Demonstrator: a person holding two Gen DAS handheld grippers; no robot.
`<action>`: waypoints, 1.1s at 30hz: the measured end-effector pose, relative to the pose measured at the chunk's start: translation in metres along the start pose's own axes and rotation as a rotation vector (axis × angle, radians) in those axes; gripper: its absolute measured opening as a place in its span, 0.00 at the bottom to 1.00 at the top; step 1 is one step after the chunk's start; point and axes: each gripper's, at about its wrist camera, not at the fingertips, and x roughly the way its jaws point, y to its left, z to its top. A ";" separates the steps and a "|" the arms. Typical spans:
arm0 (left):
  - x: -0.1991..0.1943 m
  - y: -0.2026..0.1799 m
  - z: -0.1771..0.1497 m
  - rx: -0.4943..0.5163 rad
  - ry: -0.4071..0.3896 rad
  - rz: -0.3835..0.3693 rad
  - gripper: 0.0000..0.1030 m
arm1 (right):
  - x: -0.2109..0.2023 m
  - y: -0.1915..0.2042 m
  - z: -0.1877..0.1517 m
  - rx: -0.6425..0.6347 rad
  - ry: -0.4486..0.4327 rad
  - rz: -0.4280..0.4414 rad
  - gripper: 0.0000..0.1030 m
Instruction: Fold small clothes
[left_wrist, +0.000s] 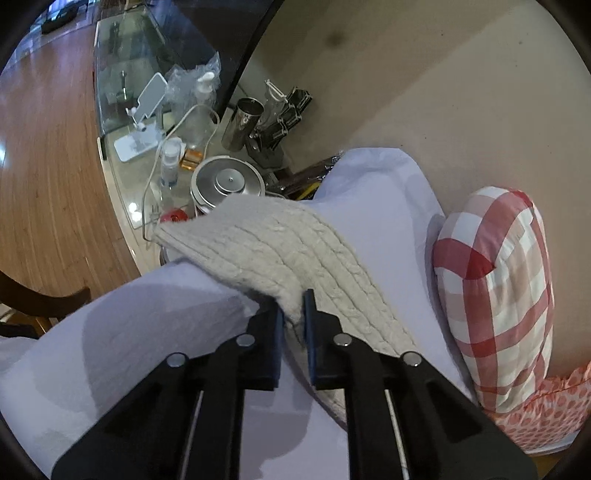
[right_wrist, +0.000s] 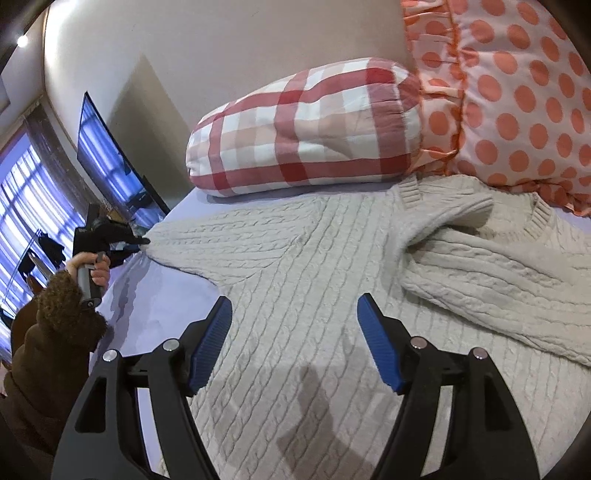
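Note:
A cream cable-knit sweater (right_wrist: 303, 266) lies spread on a lavender bed sheet (right_wrist: 177, 295). Its right sleeve is folded across the chest near the collar. Its left sleeve (left_wrist: 266, 243) stretches out toward the bed's edge. My left gripper (left_wrist: 293, 314) is shut on the edge of that sleeve; it also shows in the right wrist view (right_wrist: 142, 242), held in a hand at the sleeve's cuff. My right gripper (right_wrist: 295, 332) is open and empty, hovering just above the sweater's body.
A red-and-white checked pillow (right_wrist: 303, 129) and an orange polka-dot pillow (right_wrist: 517, 92) lie against the wall behind the sweater. Beside the bed a glass-topped table (left_wrist: 122, 173) holds bottles, a metal cup (left_wrist: 242, 123) and a round metal lid (left_wrist: 229, 181). A TV (right_wrist: 110, 155) stands against the wall.

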 end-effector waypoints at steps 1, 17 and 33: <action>-0.002 -0.003 0.000 0.018 -0.009 0.016 0.08 | -0.003 -0.002 0.000 0.004 -0.005 -0.002 0.70; -0.125 -0.298 -0.223 0.931 -0.396 -0.146 0.06 | -0.117 -0.140 -0.033 0.284 -0.233 -0.091 0.71; -0.029 -0.371 -0.542 1.487 -0.446 -0.115 0.07 | -0.200 -0.239 -0.069 0.505 -0.365 -0.150 0.71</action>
